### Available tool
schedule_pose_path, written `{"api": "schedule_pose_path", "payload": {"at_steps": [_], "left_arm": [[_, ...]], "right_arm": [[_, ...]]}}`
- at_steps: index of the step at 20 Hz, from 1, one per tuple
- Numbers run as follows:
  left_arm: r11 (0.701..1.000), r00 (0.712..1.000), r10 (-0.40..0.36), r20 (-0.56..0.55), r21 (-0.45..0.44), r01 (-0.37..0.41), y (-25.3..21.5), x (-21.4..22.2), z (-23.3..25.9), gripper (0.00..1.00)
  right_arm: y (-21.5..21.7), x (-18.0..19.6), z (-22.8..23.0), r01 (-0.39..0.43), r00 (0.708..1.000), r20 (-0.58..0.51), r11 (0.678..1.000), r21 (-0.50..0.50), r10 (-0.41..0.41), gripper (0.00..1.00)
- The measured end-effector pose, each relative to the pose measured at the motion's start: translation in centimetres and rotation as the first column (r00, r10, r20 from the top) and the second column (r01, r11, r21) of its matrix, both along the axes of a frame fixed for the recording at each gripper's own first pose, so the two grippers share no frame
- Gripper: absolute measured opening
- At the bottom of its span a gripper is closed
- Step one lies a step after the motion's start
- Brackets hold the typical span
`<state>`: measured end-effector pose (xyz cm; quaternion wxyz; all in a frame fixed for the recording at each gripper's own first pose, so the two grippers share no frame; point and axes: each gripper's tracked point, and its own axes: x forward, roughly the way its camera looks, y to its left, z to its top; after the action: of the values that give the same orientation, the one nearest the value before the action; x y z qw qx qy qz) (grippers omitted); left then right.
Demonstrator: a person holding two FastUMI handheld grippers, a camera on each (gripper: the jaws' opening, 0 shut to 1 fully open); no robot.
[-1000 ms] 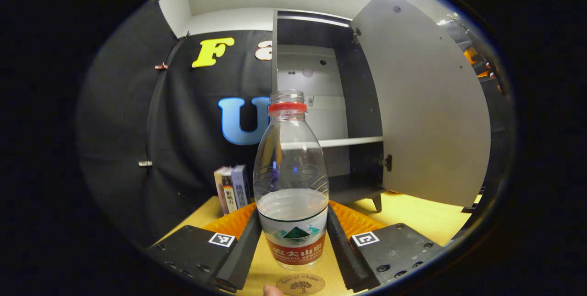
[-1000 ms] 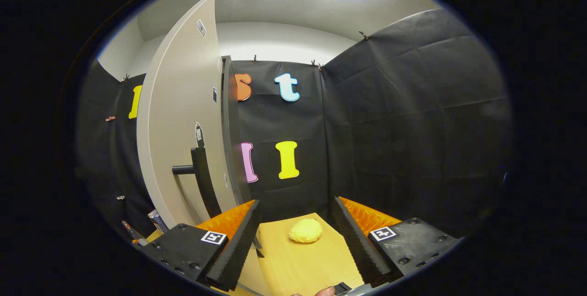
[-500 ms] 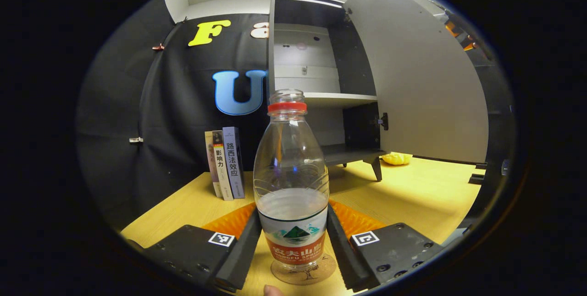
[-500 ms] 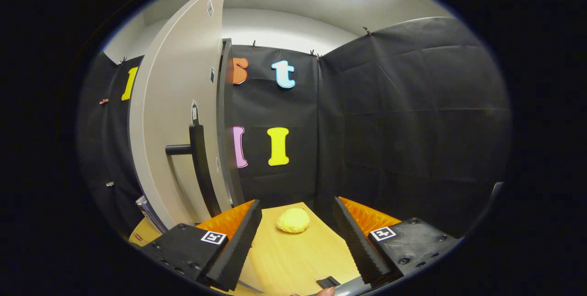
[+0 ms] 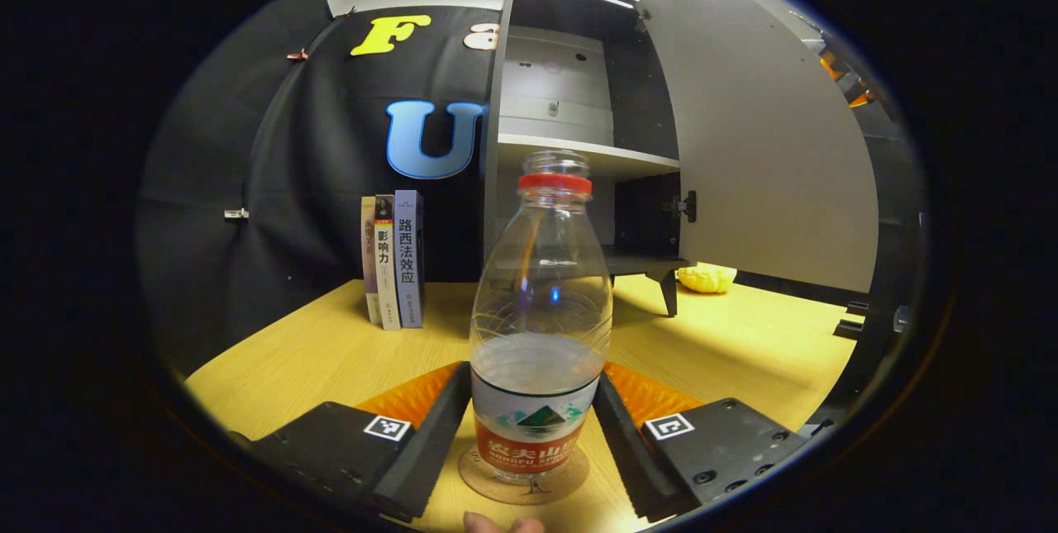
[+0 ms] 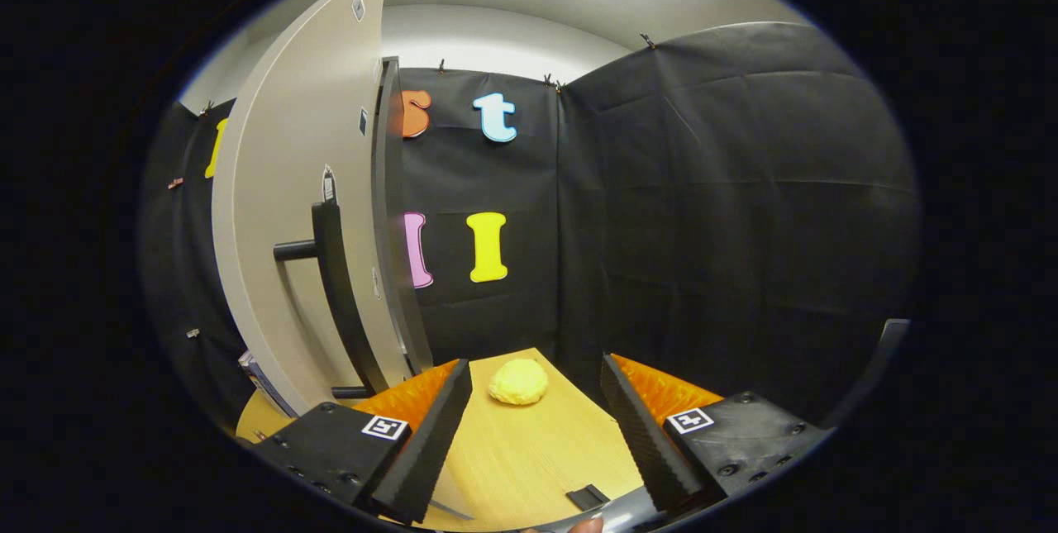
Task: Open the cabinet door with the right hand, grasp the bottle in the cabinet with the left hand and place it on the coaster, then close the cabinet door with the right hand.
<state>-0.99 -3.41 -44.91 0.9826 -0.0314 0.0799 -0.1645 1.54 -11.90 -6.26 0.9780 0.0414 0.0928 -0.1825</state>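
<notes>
A clear water bottle (image 5: 539,335) with a red neck ring and no cap stands upright on a round cork coaster (image 5: 488,479) on the wooden table. My left gripper (image 5: 533,376) is shut on the bottle's labelled lower part, one finger on each side. Behind it the cabinet (image 5: 579,62) is open, its shelves bare, and its grey door (image 5: 769,153) is swung out to the right. In the right gripper view the same door (image 6: 289,211) stands to the left with its dark bar handle (image 6: 331,268). My right gripper (image 6: 536,368) is open and holds nothing, just right of the door.
Three books (image 5: 393,260) stand upright against the wall left of the cabinet. A yellow lumpy object (image 6: 518,382) lies on the table (image 5: 331,351) past the cabinet's foot. A small dark piece (image 6: 588,496) lies near my right gripper.
The bottle came down with my left gripper and now rests on the coaster. My right gripper drifted slightly, the door and handle shifting left in its view.
</notes>
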Motion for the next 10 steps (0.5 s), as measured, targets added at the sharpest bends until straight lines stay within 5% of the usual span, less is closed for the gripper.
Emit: {"api": "schedule_pose_path", "payload": {"at_steps": [10], "left_arm": [[1.000, 0.999, 0.009, -0.043, 0.030, -0.007, 0.3, -0.9, 3.8, 0.94]], "right_arm": [[-0.4, 0.2, -0.6, -0.045, 0.999, 0.009, 0.999, -0.025, 0.046, 0.98]]}}
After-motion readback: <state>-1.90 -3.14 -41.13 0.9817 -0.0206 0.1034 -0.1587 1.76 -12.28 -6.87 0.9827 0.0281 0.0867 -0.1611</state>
